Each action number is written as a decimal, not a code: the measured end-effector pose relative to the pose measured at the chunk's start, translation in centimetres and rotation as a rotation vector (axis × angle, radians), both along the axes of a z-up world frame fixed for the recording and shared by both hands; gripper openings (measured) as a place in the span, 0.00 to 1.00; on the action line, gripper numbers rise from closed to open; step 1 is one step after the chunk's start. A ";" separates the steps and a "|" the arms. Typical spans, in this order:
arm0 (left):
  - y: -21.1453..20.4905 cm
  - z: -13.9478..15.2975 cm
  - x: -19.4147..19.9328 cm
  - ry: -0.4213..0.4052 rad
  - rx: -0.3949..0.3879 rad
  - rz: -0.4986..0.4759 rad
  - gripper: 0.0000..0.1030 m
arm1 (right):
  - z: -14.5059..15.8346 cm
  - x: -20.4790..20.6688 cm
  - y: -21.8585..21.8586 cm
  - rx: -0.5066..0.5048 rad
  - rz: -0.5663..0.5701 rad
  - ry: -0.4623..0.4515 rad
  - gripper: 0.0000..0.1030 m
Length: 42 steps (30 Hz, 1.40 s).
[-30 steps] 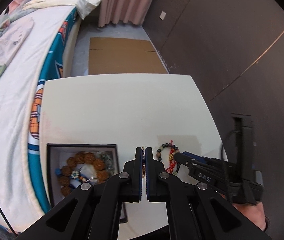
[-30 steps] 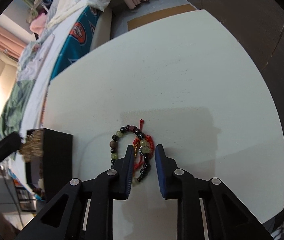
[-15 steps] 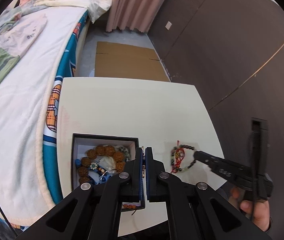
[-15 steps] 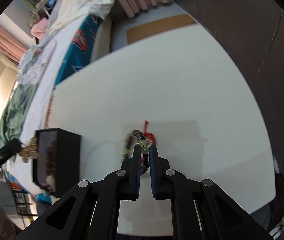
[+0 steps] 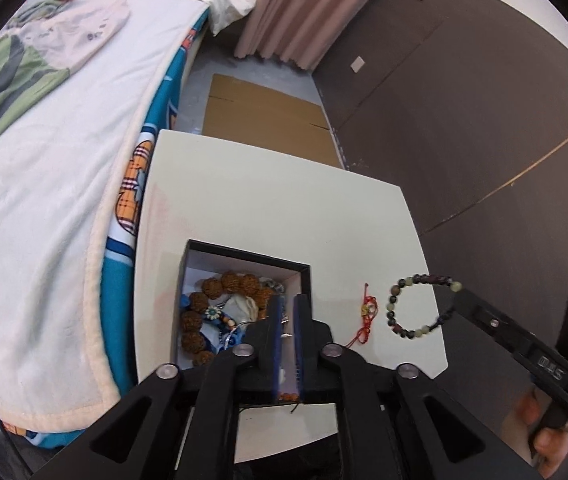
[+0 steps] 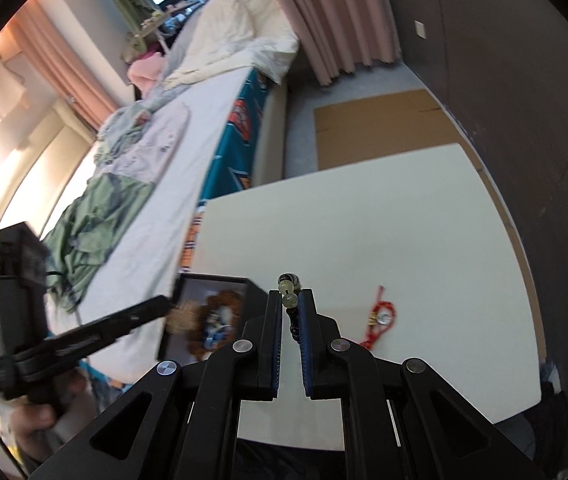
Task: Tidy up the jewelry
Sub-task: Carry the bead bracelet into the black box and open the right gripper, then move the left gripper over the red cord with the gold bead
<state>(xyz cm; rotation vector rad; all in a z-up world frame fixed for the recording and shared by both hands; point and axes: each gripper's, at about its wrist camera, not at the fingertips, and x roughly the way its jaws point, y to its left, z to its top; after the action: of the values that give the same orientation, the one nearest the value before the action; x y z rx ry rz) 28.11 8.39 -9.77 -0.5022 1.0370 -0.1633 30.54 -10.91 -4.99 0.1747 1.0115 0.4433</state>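
Step in hand: carrying the bracelet [image 5: 419,307] from the table [image 5: 268,208] toward the box [image 5: 244,258], judged from the lift and the box's contents.
Right tongs [image 6: 290,312]: clamped on the bracelet's beads; loop hanging free off the table, seen at the tong tips in the left view.
Left tongs [image 5: 287,334]: jaws just opened a little, a narrow gap between them; a thin silvery piece shows in the gap, pressed or loose cannot tell.
Bracelet relative to tongs: between the right pads, a few beads poking past the tips, the rest dangling below.
Box relative to tongs: directly under and ahead of the left tongs; left of and below the right tongs.
Red charm [image 6: 379,316]: lying on the table, right of the right tongs, between box and bracelet in the left view; apart from both.
Doing it well: firm grip, loop kept above the box wall, release only once over the open interior, clear of the left tongs.
Risk: beads slipping; loop snagging the box rim.
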 end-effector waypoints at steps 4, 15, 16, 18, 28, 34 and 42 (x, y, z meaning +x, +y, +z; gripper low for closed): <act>1.4 0.8 -1.0 -0.056 -0.011 0.042 0.76 | 0.6 -0.5 1.7 0.008 0.033 -0.012 0.09; 5.4 1.8 -2.9 -0.072 -0.009 0.105 0.77 | 0.5 -1.1 7.0 0.061 0.131 0.000 0.09; 5.6 1.9 -3.0 -0.072 -0.007 0.108 0.77 | 0.8 -1.1 7.3 0.113 0.146 -0.005 0.09; 6.2 2.1 -3.4 -0.079 -0.002 0.126 0.77 | 0.9 -1.1 7.6 0.142 0.140 -0.008 0.11; 4.6 2.5 -3.5 -0.101 0.011 0.074 0.77 | -1.7 -1.0 3.5 0.107 0.011 0.059 0.58; 1.7 2.8 -2.7 -0.106 0.022 0.012 0.77 | -2.2 -1.1 -0.4 0.112 -0.065 0.072 0.58; -2.7 3.1 -1.4 -0.106 0.062 -0.072 0.77 | -3.2 -0.9 -4.5 0.132 -0.118 0.098 0.61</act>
<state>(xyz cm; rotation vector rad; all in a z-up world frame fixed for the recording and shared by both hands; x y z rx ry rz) 26.68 5.68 -6.69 -0.3964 0.9538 -0.2190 29.60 -15.38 -8.21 0.3761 1.0624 0.3965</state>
